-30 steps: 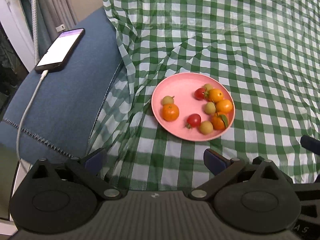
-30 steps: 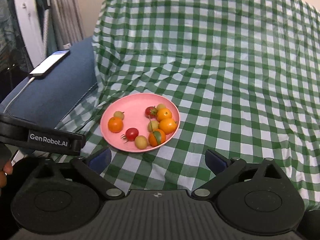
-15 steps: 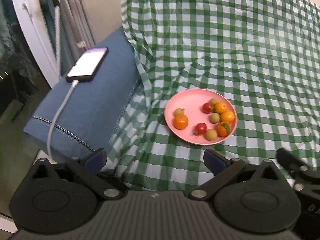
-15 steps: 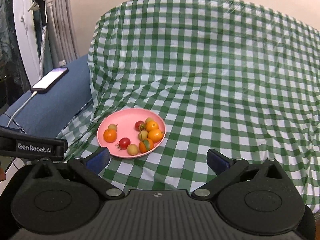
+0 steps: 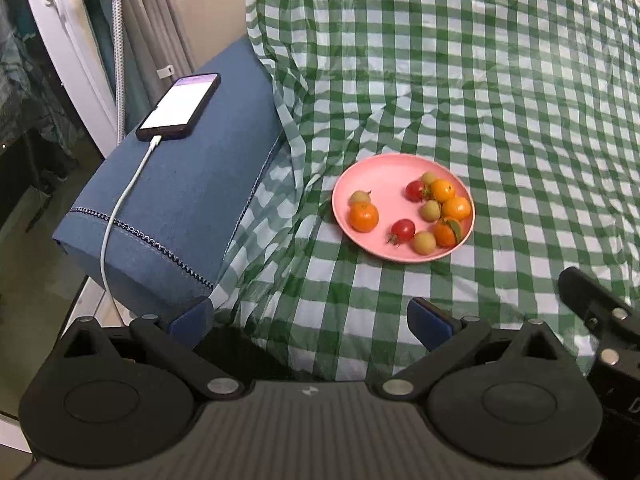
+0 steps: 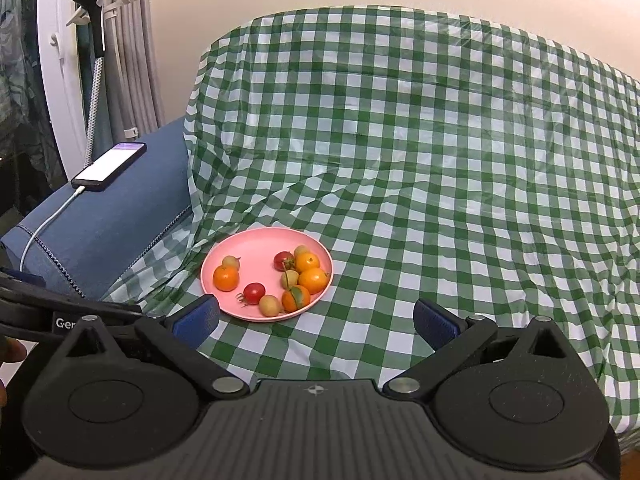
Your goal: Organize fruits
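A pink plate (image 5: 382,174) of small fruits (image 5: 430,210) rests on the green checked cloth (image 5: 460,80), beyond both grippers and touching neither. The left gripper (image 5: 310,322) has its fingers spread and empty, the plate ahead to the right. The right gripper (image 6: 316,318) is likewise spread, the plate just beyond its left finger (image 6: 196,322).

The only lettering that could be read was white print, "Ger", on the black body of the left gripper (image 6: 60,322) at the lower-left edge of the right wrist view, where the rest of the word was cut off behind the right gripper's black housing. The lit screen of the black smartphone (image 5: 179,106) lying on the blue cushion showed marks too small to read.
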`<state>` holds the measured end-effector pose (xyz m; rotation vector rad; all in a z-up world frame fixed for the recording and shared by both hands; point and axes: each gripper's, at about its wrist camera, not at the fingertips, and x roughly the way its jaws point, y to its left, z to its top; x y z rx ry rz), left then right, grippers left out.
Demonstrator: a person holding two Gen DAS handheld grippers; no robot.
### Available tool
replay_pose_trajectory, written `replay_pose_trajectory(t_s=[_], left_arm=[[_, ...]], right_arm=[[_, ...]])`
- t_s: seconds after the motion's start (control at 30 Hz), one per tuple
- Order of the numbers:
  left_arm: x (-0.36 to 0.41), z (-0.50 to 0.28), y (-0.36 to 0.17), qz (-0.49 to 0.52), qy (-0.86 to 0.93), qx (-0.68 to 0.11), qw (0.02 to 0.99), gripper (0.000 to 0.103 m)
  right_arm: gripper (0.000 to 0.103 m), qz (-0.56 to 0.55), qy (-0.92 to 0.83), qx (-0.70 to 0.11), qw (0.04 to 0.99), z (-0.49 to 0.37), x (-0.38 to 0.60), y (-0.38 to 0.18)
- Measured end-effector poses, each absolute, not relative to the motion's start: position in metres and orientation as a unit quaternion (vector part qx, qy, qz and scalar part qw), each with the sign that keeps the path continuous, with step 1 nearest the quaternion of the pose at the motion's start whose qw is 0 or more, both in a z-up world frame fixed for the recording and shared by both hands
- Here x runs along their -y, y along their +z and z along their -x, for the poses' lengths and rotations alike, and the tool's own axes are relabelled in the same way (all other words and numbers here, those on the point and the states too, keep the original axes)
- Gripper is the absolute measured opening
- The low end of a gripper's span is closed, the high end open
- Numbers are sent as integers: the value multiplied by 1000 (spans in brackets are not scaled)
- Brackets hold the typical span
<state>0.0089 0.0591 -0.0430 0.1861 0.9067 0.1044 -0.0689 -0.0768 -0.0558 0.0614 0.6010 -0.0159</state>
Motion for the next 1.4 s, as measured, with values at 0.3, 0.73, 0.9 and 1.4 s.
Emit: replay_pose_trajectory(t_s=[0.3,0.73,0.9,1.4], left_arm=[[-60,-9,-47,-88,61,-435,894,103],[-66,-17,-61,-47,17,-488,872,103],[-62,-16,-61,-57,21,-479,876,103],[-61,-14,-58,-70,29,-471,879,103]], right_arm=[[102,-20,-16,-297,954,68,74,-60],[102,-20,-18,-307,951,63,73,-66],[102,-19,-19,-308,951,62,74,-68],[102,-18,-18,-305,952,62,72,-66]])
